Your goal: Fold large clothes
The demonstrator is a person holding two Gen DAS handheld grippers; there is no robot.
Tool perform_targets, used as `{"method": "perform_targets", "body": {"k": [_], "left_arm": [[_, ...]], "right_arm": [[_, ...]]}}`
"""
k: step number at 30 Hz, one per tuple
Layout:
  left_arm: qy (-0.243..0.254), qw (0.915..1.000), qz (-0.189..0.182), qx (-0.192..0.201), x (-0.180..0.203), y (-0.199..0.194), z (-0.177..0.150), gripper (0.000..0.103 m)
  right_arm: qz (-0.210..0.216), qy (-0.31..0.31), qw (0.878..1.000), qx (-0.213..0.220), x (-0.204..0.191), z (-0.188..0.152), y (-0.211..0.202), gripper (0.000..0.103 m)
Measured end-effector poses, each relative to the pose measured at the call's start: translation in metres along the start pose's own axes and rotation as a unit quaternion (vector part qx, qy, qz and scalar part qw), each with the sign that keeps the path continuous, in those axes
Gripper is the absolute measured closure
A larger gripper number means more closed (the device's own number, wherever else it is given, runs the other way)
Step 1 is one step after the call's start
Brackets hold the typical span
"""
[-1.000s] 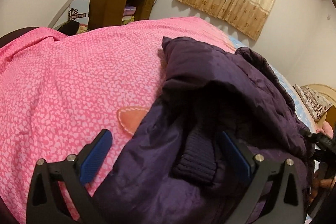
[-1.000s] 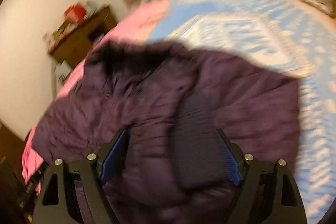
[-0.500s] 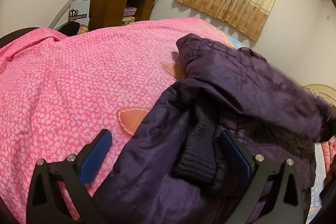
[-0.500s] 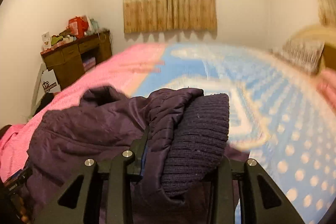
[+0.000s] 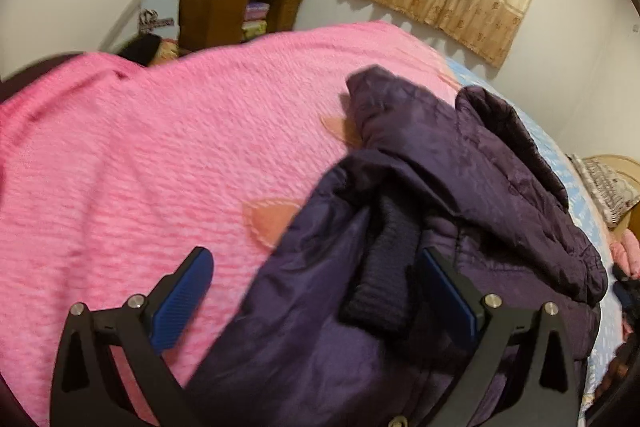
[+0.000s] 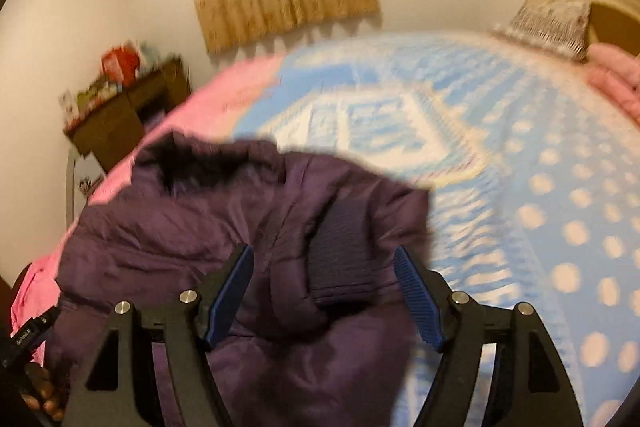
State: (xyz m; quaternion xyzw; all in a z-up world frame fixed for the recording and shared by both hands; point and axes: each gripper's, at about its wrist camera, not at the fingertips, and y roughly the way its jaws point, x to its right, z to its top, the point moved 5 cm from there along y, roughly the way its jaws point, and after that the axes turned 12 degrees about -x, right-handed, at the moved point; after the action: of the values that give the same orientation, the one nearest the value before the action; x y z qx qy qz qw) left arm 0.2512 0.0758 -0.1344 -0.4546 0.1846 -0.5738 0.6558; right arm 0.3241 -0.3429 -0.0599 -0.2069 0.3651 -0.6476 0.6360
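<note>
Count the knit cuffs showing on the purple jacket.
2. One knit cuff lies between the open left gripper's fingers, by the pink blanket. The other cuff lies between the right gripper's just-opened fingers, on the purple jacket.

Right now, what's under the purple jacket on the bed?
The purple jacket lies across a pink blanket and a blue patterned bedspread. Where the two covers meet under it is hidden, and anything else beneath is covered.

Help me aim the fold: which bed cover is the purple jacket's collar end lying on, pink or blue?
The pink blanket. The jacket collar end rests on it; the blue dotted cover lies farther right.
</note>
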Motion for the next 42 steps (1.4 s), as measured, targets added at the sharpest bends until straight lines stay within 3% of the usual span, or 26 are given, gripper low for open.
{"method": "perform_targets", "body": {"k": [1, 2, 3, 9, 12, 15, 18, 21, 23, 25, 26, 27, 31, 33, 35, 37, 38, 39, 42], "left_arm": [[0.008, 0.9999, 0.003, 0.01, 0.002, -0.008, 0.003, 0.0], [0.018, 0.9996, 0.006, 0.023, 0.007, -0.016, 0.008, 0.0], [0.027, 0.999, 0.012, 0.034, 0.012, -0.021, 0.014, 0.0], [0.091, 0.9904, 0.067, 0.08, 0.059, -0.014, 0.06, 0.0], [0.1, 0.9885, 0.101, 0.052, 0.06, 0.022, 0.071, 0.0], [0.075, 0.9917, 0.104, -0.004, 0.039, 0.062, 0.067, 0.0], [0.038, 0.9967, 0.057, -0.043, 0.022, 0.077, 0.07, 0.0], [0.06, 0.995, 0.067, -0.045, 0.023, 0.066, 0.08, 0.0], [0.079, 0.9946, 0.063, -0.023, 0.028, 0.047, 0.095, 0.001], [0.093, 0.995, 0.036, 0.005, 0.04, 0.029, 0.12, 0.0], [0.099, 0.9946, 0.03, 0.013, 0.047, 0.026, 0.131, 0.0], [0.106, 0.9939, 0.024, 0.019, 0.056, 0.025, 0.145, 0.0], [0.14, 0.9901, -0.006, 0.01, 0.099, 0.059, 0.196, 0.0], [0.148, 0.9883, -0.014, -0.035, 0.118, 0.096, 0.206, 0.0], [0.131, 0.9886, -0.002, -0.074, 0.129, 0.136, 0.21, 0.0], [0.129, 0.987, 0.002, -0.096, 0.136, 0.162, 0.204, 0.001], [0.131, 0.986, 0.001, -0.103, 0.145, 0.168, 0.196, 0.001], [0.134, 0.985, 0.002, -0.109, 0.151, 0.175, 0.193, 0.002], [0.153, 0.9831, -0.01, -0.1, 0.167, 0.18, 0.182, 0.019]], "right_arm": [[-0.001, -0.01, 1.0, 0.016, -0.003, 0.005, -0.01, 0.048], [-0.002, -0.02, 1.0, 0.021, -0.007, 0.007, -0.016, 0.067], [-0.004, -0.033, 0.999, 0.023, -0.014, 0.012, -0.02, 0.07], [-0.007, -0.08, 0.997, -0.008, -0.057, 0.031, 0.022, 0.07], [-0.008, -0.062, 0.996, -0.063, -0.047, 0.017, 0.07, 0.07], [-0.028, -0.08, 0.996, -0.041, -0.04, 0.006, 0.084, 0.07], [-0.027, -0.088, 0.995, -0.046, -0.044, 0.008, 0.084, 0.06], [-0.029, -0.117, 0.991, -0.065, -0.053, 0.01, 0.083, 0.049], [-0.025, -0.141, 0.988, -0.059, -0.064, 0.018, 0.068, 0.047], [0.008, -0.157, 0.987, -0.034, -0.074, 0.032, 0.052, 0.038], [0.013, -0.168, 0.985, -0.023, -0.08, 0.045, 0.045, 0.031], [0.007, -0.177, 0.984, -0.02, -0.085, 0.056, 0.045, 0.03], [-0.018, -0.219, 0.974, -0.055, -0.105, 0.091, 0.08, 0.03], [-0.046, -0.248, 0.965, -0.077, -0.114, 0.097, 0.109, 0.03], [-0.092, -0.294, 0.947, -0.092, -0.122, 0.096, 0.137, 0.03], [-0.131, -0.32, 0.933, -0.098, -0.122, 0.094, 0.156, 0.045], [-0.139, -0.316, 0.933, -0.107, -0.117, 0.093, 0.165, 0.085], [-0.136, -0.298, 0.938, -0.113, -0.11, 0.094, 0.168, 0.093], [-0.093, -0.222, 0.967, -0.085, -0.083, 0.106, 0.153, 0.094]]}}
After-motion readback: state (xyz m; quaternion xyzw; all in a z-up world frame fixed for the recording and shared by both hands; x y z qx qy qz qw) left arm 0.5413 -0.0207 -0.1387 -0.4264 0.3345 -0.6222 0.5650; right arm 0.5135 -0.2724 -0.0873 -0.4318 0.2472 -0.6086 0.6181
